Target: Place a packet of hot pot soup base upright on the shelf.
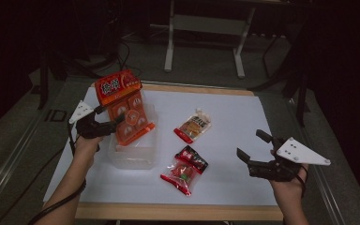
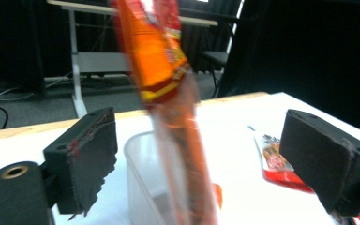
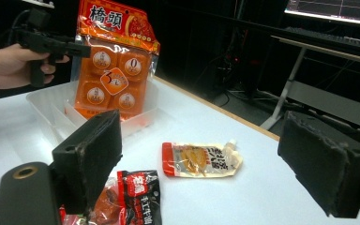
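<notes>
Standing wide, our left gripper (image 1: 115, 123) has its jaws apart around the orange snack pack (image 1: 124, 110), which stands upright in the clear bin (image 1: 133, 157) at the table's left. We judge it could topple outward, unsupported. Our right gripper (image 1: 258, 150) hangs open, near right. Its view shows the pack's printed face (image 3: 115, 65); the left gripper view shows its edge (image 2: 168, 93).

Orange packet (image 1: 125, 108) fills the bin (image 1: 133, 157); table's right side (image 1: 234, 117) open.
</notes>
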Demonstrator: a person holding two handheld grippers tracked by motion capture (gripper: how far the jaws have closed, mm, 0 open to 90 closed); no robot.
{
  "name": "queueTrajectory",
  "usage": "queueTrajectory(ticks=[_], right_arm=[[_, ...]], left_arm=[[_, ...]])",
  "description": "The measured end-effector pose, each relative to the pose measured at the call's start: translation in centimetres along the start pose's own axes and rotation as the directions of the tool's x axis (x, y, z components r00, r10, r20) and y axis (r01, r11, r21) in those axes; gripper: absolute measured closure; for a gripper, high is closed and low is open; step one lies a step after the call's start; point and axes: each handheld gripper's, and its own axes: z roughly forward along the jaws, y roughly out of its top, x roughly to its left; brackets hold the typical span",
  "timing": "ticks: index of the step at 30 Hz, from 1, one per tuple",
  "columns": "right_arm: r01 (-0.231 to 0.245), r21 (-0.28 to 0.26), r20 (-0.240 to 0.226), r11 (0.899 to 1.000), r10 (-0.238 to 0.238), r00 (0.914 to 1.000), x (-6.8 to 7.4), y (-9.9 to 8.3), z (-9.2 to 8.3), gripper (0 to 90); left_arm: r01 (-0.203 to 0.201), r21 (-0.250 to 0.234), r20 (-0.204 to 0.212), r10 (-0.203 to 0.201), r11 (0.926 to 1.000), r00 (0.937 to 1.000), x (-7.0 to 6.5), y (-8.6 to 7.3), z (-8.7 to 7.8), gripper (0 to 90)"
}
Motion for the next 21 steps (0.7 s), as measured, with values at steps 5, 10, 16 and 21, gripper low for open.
queueTrajectory(ticks=[5,10,16,21], right_arm=[[-0.007,0.003,-0.001,1.000,0.007,1.0000,0.0,-0.3,0.2,13.8],[-0.020,-0.015,-0.016,1.000,0.020,0.9997,0.0,-0.5,0.4,13.1],[0.019,0.001,-0.028,1.000,-0.019,0.9994,0.3,-0.8,1.0,13.9],[0.024,0.041,-0.088,0.999,-0.021,0.9959,0.8,-1.6,2.1,16.4]], left_arm=[[-0.031,0.043,0.002,0.031,0.9986,0.9995,-0.9,0.6,-1.3,2.3],[0.018,0.022,0.017,-0.019,0.9996,0.9997,-1.5,1.0,-3.3,1.5],[-0.025,0.017,0.048,0.024,0.9995,0.9985,-3.3,1.3,-5.5,1.5],[-0.065,0.014,0.083,0.063,0.9978,0.9945,-5.4,1.4,-6.8,1.4]])
